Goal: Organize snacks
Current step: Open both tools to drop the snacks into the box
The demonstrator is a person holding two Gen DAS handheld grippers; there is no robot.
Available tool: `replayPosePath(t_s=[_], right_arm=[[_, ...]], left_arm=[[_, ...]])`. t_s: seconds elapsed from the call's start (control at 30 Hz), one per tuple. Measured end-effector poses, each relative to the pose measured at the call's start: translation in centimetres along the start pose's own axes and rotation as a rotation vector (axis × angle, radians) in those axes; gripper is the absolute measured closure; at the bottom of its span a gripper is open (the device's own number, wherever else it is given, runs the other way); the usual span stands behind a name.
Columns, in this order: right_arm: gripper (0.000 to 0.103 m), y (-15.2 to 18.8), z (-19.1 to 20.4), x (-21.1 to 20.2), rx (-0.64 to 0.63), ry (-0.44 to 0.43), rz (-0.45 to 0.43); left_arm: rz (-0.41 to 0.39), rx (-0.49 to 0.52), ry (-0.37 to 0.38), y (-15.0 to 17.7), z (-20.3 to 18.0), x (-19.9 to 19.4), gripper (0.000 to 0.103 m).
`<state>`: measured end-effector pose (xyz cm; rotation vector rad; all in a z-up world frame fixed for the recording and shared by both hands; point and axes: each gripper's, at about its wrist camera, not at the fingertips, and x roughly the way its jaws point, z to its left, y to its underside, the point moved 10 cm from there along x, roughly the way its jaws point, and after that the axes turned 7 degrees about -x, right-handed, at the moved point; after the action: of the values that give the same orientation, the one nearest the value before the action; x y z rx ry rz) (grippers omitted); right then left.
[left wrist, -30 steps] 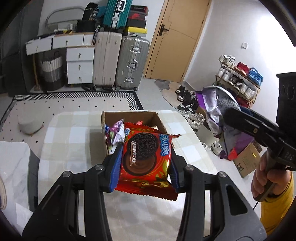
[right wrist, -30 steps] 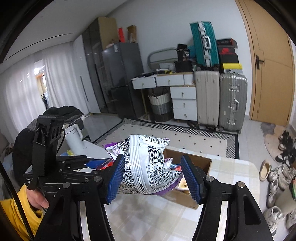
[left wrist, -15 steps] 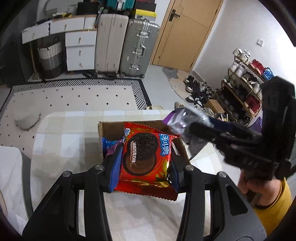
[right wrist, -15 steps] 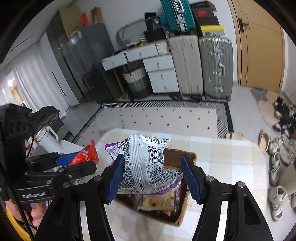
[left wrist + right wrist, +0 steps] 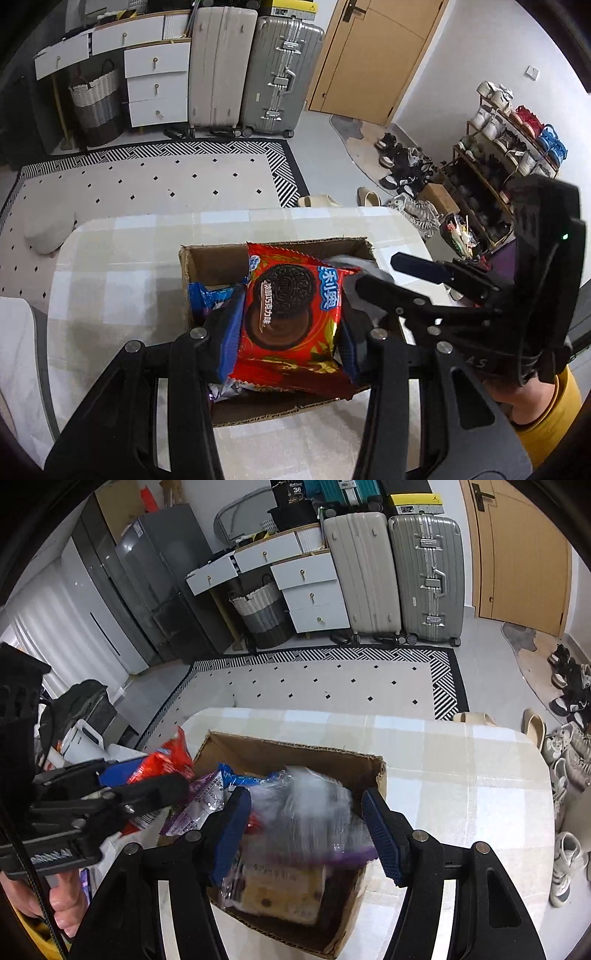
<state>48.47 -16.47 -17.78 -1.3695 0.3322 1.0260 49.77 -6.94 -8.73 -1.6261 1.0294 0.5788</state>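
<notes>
My left gripper (image 5: 290, 325) is shut on a red Oreo cookie packet (image 5: 291, 314) and holds it over the open cardboard box (image 5: 207, 258) on the table. My right gripper (image 5: 306, 830) is open above the same box (image 5: 295, 749). A silver and purple snack bag (image 5: 306, 812), blurred, is between its fingers and dropping into the box, which holds several snack packets. The right gripper also shows in the left wrist view (image 5: 402, 273), and the left one in the right wrist view (image 5: 147, 779).
The box stands on a table with a pale checked cloth (image 5: 122, 266). Past the table are a patterned rug (image 5: 147, 177), suitcases (image 5: 251, 70), white drawers (image 5: 155, 81) and a shoe rack (image 5: 513, 140).
Both grippers have moved over the box and tilted down. My right gripper has opened and let go of the silver bag, which falls into the box. The left still holds the Oreo packet.
</notes>
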Motion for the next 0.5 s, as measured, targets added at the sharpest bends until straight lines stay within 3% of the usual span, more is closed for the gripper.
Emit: replayPosePath(t_s=[0.5], right_arm=[[0.038, -0.5, 0.1, -3.1, 0.021, -0.029, -0.083]], left_arm=[[0.047, 0.011, -0.008, 1.8, -0.3, 3.8, 0.062]])
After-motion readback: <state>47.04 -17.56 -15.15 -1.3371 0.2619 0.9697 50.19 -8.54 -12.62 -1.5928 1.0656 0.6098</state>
